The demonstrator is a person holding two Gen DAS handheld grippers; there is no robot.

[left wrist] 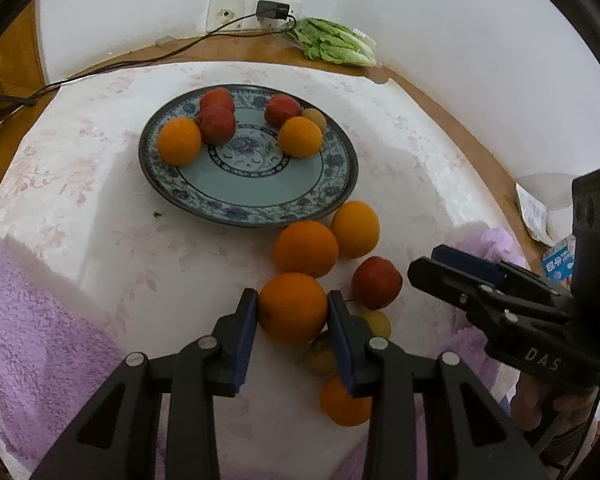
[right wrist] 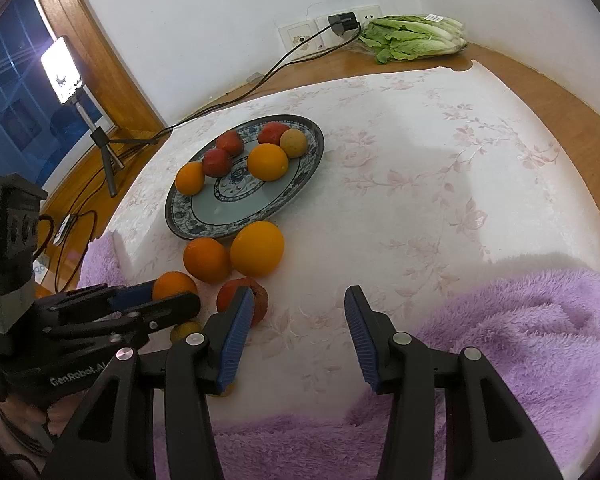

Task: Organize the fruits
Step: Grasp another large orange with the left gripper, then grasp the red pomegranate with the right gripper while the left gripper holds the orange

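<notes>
A blue-patterned plate [left wrist: 260, 184] on the white floral cloth holds two oranges, three red fruits and a small yellow one. In front of it lie loose fruits: two oranges [left wrist: 306, 248], a red fruit [left wrist: 377, 283], small yellow fruits [left wrist: 376, 322] and another orange [left wrist: 342, 402]. My left gripper [left wrist: 293, 308] is shut on an orange [left wrist: 293, 307], both blue pads touching its sides. My right gripper [right wrist: 299, 308] is open and empty over bare cloth, just right of the red fruit [right wrist: 242, 298]. The plate also shows in the right wrist view [right wrist: 312, 152].
A bag of lettuce [left wrist: 336, 42] lies at the back by the wall socket, with a black cable [left wrist: 140, 60] running left. Purple fleece [right wrist: 520, 340] covers the near edges. A lamp on a tripod [right wrist: 66, 72] stands off the table at left.
</notes>
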